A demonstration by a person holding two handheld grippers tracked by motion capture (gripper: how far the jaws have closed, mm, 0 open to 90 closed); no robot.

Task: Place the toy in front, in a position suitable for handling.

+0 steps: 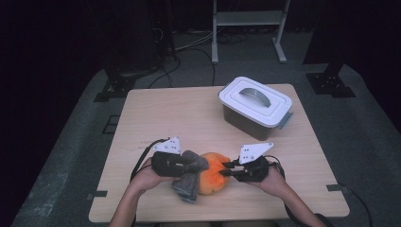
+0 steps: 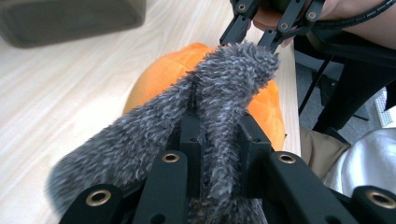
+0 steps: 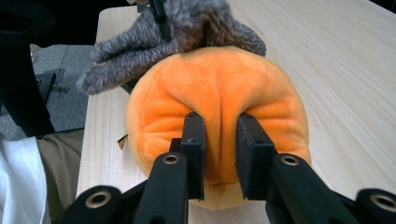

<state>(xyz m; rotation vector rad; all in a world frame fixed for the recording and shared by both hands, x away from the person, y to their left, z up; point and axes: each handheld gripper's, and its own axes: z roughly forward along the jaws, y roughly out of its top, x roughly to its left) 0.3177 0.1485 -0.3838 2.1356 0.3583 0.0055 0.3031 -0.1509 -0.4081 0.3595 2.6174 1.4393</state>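
Tools (image 1: 201, 164) (image 1: 224, 169): left pinching one grey sock (image 2: 219, 93), right pinching one orange plush (image 3: 215, 98).

The orange cushion (image 3: 219, 102) looks like soft, matt plush with a short, velvety nap. The grey cloth (image 2: 224, 88) is long-piled, shaggy fleece. The desk (image 1: 189, 113) has a pale, smooth wood-grain finish. The box (image 1: 255, 106) seems smooth plastic with a white, slightly glossy lid. The left gripper (image 2: 219, 140) and right gripper (image 3: 220, 140) are matt black plastic with brassy metal rivets.
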